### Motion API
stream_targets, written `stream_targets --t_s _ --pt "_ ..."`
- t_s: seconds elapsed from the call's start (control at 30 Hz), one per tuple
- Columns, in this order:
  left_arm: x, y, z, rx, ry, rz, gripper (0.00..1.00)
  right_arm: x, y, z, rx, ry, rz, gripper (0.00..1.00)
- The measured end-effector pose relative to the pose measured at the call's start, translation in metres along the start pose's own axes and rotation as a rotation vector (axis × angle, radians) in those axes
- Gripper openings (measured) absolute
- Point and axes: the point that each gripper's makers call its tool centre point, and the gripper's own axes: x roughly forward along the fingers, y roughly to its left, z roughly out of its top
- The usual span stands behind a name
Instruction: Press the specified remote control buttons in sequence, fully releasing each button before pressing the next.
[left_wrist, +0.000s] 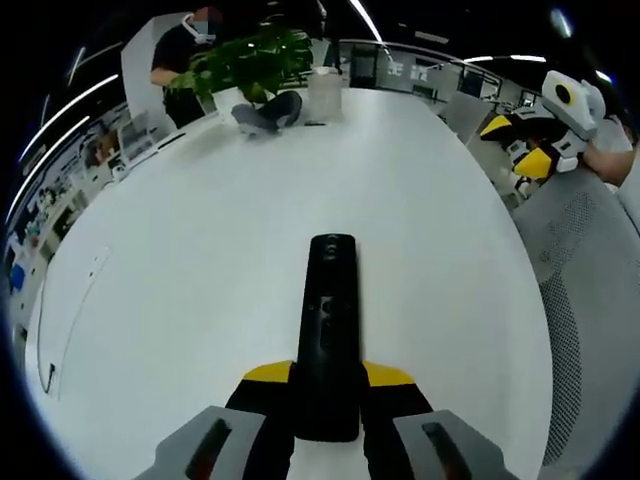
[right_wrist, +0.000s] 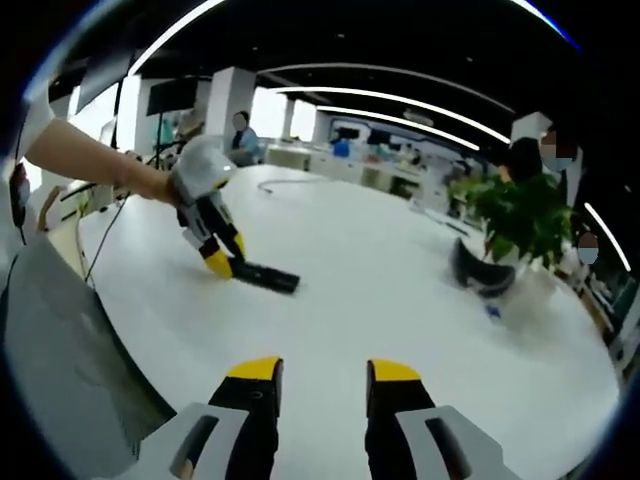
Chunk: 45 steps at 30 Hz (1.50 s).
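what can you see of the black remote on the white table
The remote is a long, slim black bar with rounded ends, looking like matte plastic. Its top face carries a round button near the far end and more dark buttons down the middle, too dim to read. It lies flat on the white table, pointing away from the left gripper, whose yellow-tipped fingers clamp its near end. In the right gripper view it shows as a dark bar jutting from that gripper.
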Motion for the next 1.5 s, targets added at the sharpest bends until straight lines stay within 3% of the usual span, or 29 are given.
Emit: stream_targets --t_s 0.43,1.5 --pt "-0.002 -0.004 -0.002 -0.004 0.049 0.013 0.23 0.002 0.005 -0.004 -0.013 0.024 0.026 0.29" --pt "-0.006 -0.020 -0.009 -0.005 0.041 0.010 0.23 0.002 0.007 -0.004 -0.022 0.022 0.034 0.26"
